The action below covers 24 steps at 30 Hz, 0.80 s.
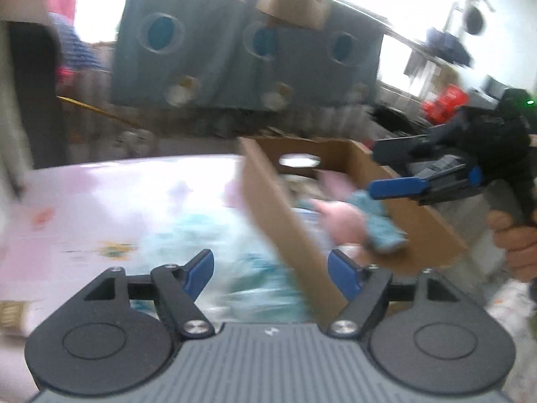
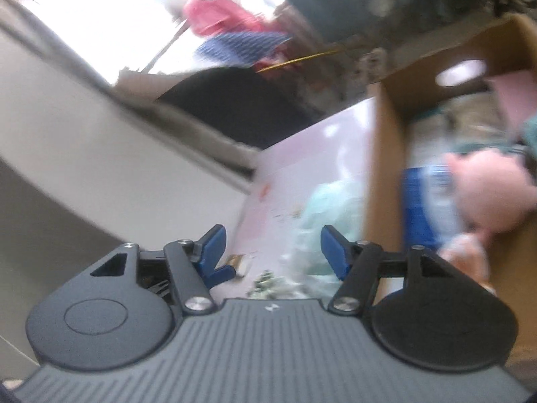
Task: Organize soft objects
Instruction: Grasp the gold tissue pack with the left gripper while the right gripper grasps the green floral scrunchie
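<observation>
Both views are motion-blurred. Left gripper (image 1: 270, 277) has its jaws spread wide w/ nothing between them; the near wall of the cardboard box (image 1: 268, 208) cuts diagonally across centre frame, right in front of it. Inside the box, right of centre: pink plush toy (image 1: 339, 221) touching a blue fuzzy soft item (image 1: 379, 225). Right gripper (image 2: 273, 250) is also wide open and holds nothing, above the box at right of the left wrist view. A teal soft item (image 2: 330, 215) lies on the pink floral worktop (image 1: 100, 201), beside the box's outer wall. Blue curtain (image 1: 218, 50) fills the upper background.
</observation>
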Each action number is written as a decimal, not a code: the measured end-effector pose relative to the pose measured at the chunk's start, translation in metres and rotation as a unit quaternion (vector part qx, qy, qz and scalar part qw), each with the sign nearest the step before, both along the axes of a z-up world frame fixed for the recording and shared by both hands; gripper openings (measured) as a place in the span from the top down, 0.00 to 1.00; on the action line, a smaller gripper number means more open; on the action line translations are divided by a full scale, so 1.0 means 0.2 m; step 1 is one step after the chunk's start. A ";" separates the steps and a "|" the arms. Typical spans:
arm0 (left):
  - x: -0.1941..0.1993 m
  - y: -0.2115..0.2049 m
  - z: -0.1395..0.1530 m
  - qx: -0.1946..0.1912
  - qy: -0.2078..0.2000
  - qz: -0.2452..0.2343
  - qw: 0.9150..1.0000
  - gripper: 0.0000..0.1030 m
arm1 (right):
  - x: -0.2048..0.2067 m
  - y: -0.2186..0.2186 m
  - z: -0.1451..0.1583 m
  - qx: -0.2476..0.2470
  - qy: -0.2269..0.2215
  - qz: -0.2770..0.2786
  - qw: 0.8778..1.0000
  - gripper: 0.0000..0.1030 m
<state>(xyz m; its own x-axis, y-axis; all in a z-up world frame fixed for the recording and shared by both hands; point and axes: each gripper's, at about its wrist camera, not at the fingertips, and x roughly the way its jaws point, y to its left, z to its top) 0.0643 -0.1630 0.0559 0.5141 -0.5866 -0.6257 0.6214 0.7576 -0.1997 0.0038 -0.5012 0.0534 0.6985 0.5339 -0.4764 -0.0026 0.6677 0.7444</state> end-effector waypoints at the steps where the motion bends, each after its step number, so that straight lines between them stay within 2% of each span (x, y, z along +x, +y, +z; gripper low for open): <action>1: 0.01 0.08 -0.01 0.008 -0.007 0.023 1.000 0.26 | 0.05 0.07 0.01 -0.004 -0.003 0.015 1.000 0.38; 3: 0.06 0.26 -0.05 0.025 -0.012 0.078 0.997 0.26 | 0.16 0.22 0.02 -0.018 -0.010 0.046 0.999 0.35; 5: 0.12 0.44 -0.11 0.040 0.001 0.137 0.990 0.26 | 0.27 0.38 0.01 -0.034 -0.013 0.081 0.996 0.33; 8: 0.24 0.72 -0.20 0.047 0.040 0.231 0.971 0.26 | 0.45 0.63 -0.02 -0.069 -0.011 0.136 0.988 0.27; 10: 0.32 0.88 -0.27 0.051 0.070 0.283 0.955 0.26 | 0.56 0.80 -0.07 -0.093 0.000 0.171 0.981 0.23; 14: 0.47 1.05 -0.38 0.071 0.097 0.341 0.932 0.26 | 0.73 1.10 -0.19 -0.141 0.027 0.240 0.960 0.19; 16: 0.52 1.06 -0.43 0.089 0.083 0.347 0.930 0.25 | 0.79 1.28 -0.25 -0.197 0.030 0.274 0.941 0.17; 18: 0.56 1.03 -0.47 0.114 0.060 0.328 0.936 0.20 | 0.81 1.46 -0.32 -0.273 0.023 0.314 0.909 0.12; 20: 0.58 0.98 -0.51 0.137 0.038 0.299 0.944 0.15 | 0.81 1.61 -0.41 -0.336 0.017 0.359 0.871 0.11; 23: 0.62 0.93 -0.58 0.157 0.024 0.263 0.952 0.10 | 0.82 1.74 -0.54 -0.381 0.025 0.407 0.829 0.11; 24: 0.64 0.91 -0.60 0.163 0.025 0.259 0.952 0.10 | 0.83 1.77 -0.57 -0.386 0.030 0.417 0.822 0.11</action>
<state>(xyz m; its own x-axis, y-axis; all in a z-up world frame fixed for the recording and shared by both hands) 0.1931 0.0200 -0.0638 0.6466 -0.0321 -0.7622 0.1433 0.9864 0.0800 0.1703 -0.1474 -0.0613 0.2054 0.3371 -0.9188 -0.6786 0.7256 0.1145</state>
